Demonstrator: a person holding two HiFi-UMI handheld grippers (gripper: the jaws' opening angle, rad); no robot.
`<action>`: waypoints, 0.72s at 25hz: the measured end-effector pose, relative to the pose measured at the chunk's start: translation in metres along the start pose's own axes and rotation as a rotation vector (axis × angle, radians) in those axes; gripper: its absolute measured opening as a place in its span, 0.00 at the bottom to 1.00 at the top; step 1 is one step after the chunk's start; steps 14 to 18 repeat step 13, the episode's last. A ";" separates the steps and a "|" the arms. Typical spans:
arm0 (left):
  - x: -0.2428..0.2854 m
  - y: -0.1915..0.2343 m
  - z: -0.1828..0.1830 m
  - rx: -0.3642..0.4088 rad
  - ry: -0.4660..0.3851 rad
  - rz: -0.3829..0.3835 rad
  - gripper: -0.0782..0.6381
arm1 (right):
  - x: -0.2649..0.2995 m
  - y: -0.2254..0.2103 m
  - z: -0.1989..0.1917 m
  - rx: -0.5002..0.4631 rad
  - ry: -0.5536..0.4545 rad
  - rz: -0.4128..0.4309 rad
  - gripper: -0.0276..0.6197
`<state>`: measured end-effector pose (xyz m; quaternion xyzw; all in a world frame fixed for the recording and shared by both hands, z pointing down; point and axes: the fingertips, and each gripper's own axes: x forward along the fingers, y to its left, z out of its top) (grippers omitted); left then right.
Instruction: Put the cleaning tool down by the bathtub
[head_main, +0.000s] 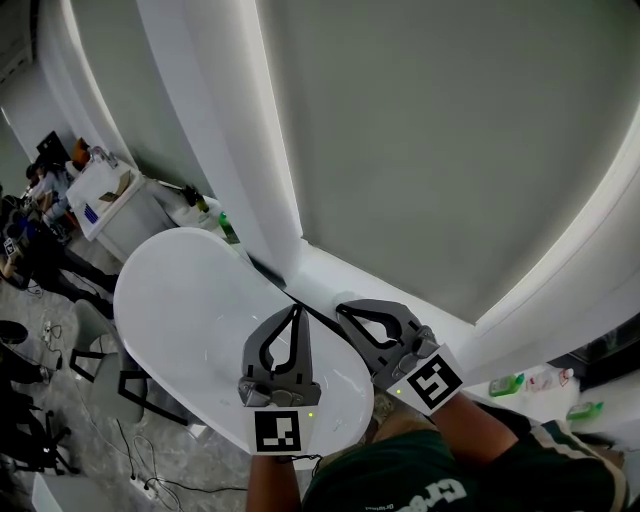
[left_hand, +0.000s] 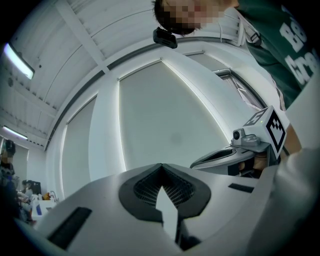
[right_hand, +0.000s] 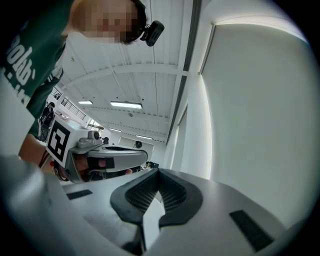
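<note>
Left claw (head_main: 296, 310) closed above bathtub (head_main: 180, 300); right claw (head_main: 342, 308) closed alongside

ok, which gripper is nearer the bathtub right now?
Left. The left gripper hangs over the near end of the bathtub; the right gripper sits just past its rim, over the white ledge.

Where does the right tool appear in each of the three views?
Head view: the right tool sits low, right of centre.
Left gripper view: the tool is at the right, mid-height.
Right gripper view: the tool is at bottom centre, its own jaws shut and empty.
Shared landmark: the grey wall panel.
</note>
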<state>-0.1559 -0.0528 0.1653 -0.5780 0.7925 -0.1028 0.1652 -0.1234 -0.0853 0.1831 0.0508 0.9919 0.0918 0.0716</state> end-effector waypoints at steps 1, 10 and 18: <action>-0.001 0.000 0.000 -0.006 -0.002 0.002 0.12 | 0.000 0.001 0.000 0.000 0.002 -0.001 0.07; -0.008 -0.003 -0.001 0.023 0.014 -0.007 0.12 | -0.004 0.006 0.002 -0.004 -0.001 -0.008 0.07; -0.010 -0.005 0.001 0.055 0.021 -0.018 0.12 | -0.005 0.008 0.004 -0.009 -0.002 -0.006 0.07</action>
